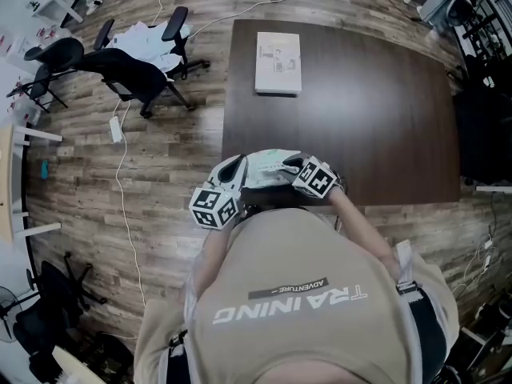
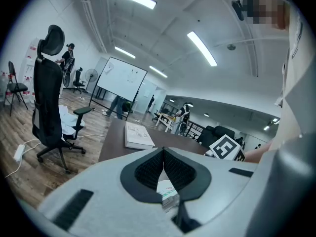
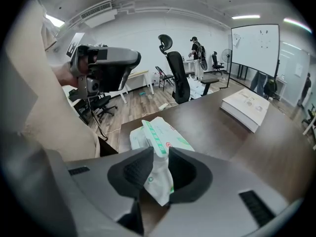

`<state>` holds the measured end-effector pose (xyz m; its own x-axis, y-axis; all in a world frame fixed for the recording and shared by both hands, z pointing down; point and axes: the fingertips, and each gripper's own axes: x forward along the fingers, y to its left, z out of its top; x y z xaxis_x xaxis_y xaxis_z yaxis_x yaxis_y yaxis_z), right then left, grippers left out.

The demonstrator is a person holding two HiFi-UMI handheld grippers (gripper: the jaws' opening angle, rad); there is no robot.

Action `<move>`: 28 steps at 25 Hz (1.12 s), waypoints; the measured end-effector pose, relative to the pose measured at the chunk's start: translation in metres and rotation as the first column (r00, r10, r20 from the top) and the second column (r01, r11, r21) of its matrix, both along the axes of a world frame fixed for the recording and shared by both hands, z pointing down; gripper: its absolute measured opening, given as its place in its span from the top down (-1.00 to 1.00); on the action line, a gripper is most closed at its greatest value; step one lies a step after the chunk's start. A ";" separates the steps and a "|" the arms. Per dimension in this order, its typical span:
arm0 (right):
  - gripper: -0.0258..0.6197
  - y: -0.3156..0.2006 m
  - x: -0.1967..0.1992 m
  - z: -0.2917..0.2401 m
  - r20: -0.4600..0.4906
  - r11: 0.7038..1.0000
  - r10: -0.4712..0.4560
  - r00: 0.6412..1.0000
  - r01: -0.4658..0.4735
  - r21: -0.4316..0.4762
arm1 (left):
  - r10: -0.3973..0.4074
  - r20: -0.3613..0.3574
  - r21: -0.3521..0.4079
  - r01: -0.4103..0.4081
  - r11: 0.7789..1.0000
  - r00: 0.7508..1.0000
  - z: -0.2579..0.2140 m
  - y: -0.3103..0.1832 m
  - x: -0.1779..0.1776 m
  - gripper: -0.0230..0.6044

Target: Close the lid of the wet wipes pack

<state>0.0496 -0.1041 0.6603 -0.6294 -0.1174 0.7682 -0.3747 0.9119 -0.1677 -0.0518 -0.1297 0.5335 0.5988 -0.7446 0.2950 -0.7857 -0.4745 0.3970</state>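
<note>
One pack (image 1: 268, 166) at the near edge of the surface (image 1: 384, 118), one book (image 1: 278, 62) at the far edge. The right gripper (image 3: 160, 169) has its jaws clamped on the pack's end. On the left gripper (image 2: 163, 154) the jaws look closed tip to tip, maybe nipping it.

The person's shirt (image 1: 264, 334) reads "TRAINING" (with "ADVENTURE" smaller above it), upside down.

At the head view's centre, the left gripper (image 1: 240, 170) has its jaw tips together, while the right gripper (image 1: 298, 166) clamps the soft white-and-green wet wipes pack (image 3: 160, 132).
</note>
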 end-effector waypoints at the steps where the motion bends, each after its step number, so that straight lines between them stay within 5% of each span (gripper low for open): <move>1: 0.70 0.001 0.000 0.000 0.002 1.000 0.003 1.000 -0.003 -0.007 | 0.004 -0.002 -0.002 -0.004 1.000 1.000 0.001 0.000 0.000 0.90; 8: 0.70 -0.003 0.002 -0.009 0.088 0.990 0.123 0.988 -0.117 -0.076 | 0.037 -0.018 -0.015 -0.037 0.999 0.999 0.009 0.000 0.004 0.90; 15: 0.71 0.001 0.009 0.010 0.060 0.924 0.252 0.966 -0.222 -0.310 | 0.050 -0.027 -0.020 -0.051 0.999 0.998 0.010 0.004 0.001 0.90; 28: 0.76 0.005 0.009 0.042 -0.059 0.908 0.302 0.952 -0.306 -0.286 | 0.019 -0.079 -0.052 -0.023 0.998 0.997 0.015 0.006 -0.015 0.90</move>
<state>0.0586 -0.0986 0.7025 -0.5883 -0.0732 0.8053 -0.6297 0.6662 -0.3995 -0.0666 -0.1239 0.5485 0.6367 -0.7163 0.2855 -0.7414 -0.4669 0.4821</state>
